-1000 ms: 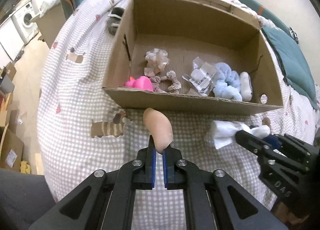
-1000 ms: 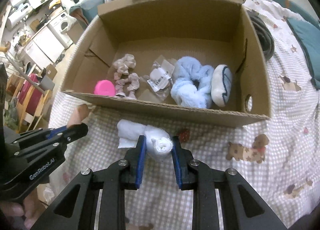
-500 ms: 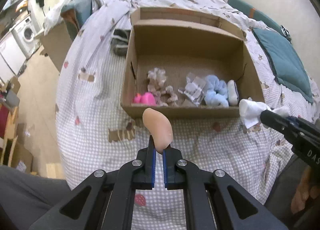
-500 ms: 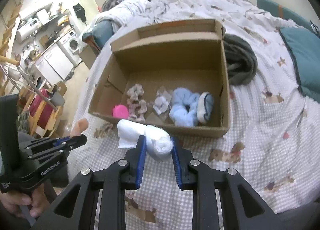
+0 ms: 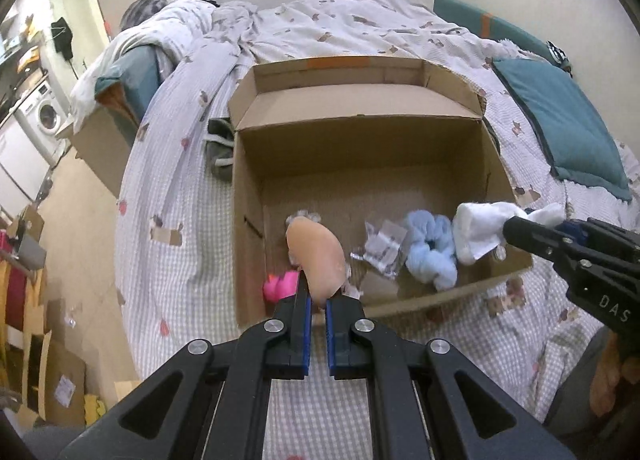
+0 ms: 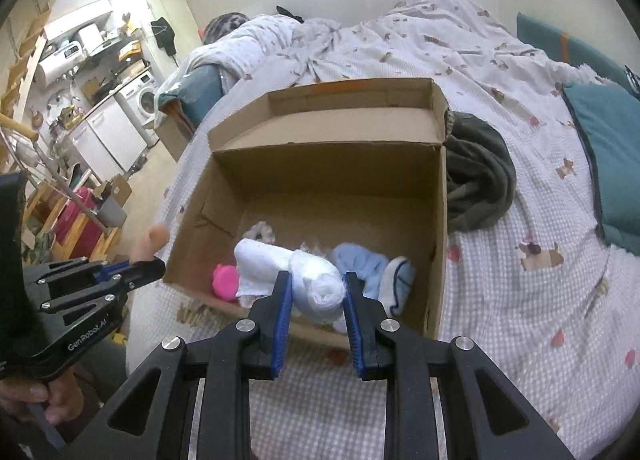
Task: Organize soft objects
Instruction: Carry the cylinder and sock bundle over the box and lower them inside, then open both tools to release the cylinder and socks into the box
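An open cardboard box (image 5: 360, 164) sits on the checked bedspread, also in the right wrist view (image 6: 332, 172). Inside lie a pink puff (image 5: 280, 287), a light blue scrunchie (image 5: 430, 246), a clear packet (image 5: 380, 248), a beige scrunchie, mostly hidden, and a white sock with a dark rim (image 6: 398, 280). My left gripper (image 5: 317, 302) is shut on a peach-coloured soft sponge (image 5: 318, 256), held above the box's near left part. My right gripper (image 6: 316, 296) is shut on a rolled white cloth (image 6: 296, 272), held above the box's near edge.
A dark green garment (image 6: 476, 184) lies right of the box. A teal pillow (image 5: 560, 124) lies at the far right. A rumpled duvet (image 5: 320, 24) fills the bed behind. The bed's left edge drops to a floor with boxes and a washing machine (image 5: 46, 120).
Both grippers have risen well above the bed and moved forward over the box's near edge, each still holding its object. The box contents have not moved.
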A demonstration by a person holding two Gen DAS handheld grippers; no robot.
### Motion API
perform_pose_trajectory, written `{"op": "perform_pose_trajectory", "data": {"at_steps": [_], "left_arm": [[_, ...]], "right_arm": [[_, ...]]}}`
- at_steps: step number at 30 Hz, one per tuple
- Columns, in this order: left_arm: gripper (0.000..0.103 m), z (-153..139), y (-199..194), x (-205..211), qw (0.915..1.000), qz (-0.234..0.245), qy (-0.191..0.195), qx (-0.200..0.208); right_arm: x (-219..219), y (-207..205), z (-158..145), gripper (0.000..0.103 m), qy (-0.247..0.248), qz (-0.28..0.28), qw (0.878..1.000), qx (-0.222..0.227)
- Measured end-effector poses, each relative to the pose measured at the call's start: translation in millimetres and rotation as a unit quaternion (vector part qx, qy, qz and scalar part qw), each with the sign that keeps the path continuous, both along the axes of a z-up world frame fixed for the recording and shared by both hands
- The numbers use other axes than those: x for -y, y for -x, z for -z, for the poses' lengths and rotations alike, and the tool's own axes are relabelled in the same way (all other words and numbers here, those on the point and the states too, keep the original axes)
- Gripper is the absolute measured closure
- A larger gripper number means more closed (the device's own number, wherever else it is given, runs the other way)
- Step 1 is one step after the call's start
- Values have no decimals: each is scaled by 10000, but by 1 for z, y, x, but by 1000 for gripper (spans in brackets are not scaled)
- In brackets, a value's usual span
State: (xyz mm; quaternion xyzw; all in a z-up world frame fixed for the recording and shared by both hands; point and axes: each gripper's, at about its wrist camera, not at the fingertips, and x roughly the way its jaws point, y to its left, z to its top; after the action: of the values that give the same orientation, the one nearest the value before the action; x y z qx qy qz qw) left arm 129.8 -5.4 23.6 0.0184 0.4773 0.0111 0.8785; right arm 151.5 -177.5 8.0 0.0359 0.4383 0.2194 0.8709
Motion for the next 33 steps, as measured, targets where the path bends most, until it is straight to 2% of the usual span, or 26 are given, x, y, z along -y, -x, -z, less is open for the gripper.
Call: {"op": "perform_pose_trajectory", "data": {"at_steps": [9, 13, 16, 22, 25, 29, 31, 33], "left_arm": [[97, 31, -34, 2, 9996, 90, 22, -285], [97, 44, -37, -5, 9997, -111, 192, -34], [97, 52, -41, -3, 9997, -158, 169, -89], [97, 62, -43, 9, 9998, 78, 61, -179], [97, 64, -40, 11, 9998, 51, 70, -200], [92, 63, -40, 9, 9996, -18, 176, -211], [85, 61, -40, 8, 9996, -63, 205, -189], [65, 59, -40, 7, 9997, -94, 164, -157]], "right_arm": [[1, -32, 31, 76, -34, 106, 9997, -195], [6, -39, 50, 76, -121, 142, 9986, -494], [6, -39, 59, 76, -102, 127, 9978, -645], [-7, -37, 62, 76, -16, -47, 9979, -639], [-12, -36, 63, 76, 39, -157, 9979, -633], [-15, -36, 63, 76, 85, -197, 9978, -634], [-14, -36, 63, 76, 79, -165, 9978, -630], [-12, -37, 63, 76, 91, -102, 9979, -626]]}}
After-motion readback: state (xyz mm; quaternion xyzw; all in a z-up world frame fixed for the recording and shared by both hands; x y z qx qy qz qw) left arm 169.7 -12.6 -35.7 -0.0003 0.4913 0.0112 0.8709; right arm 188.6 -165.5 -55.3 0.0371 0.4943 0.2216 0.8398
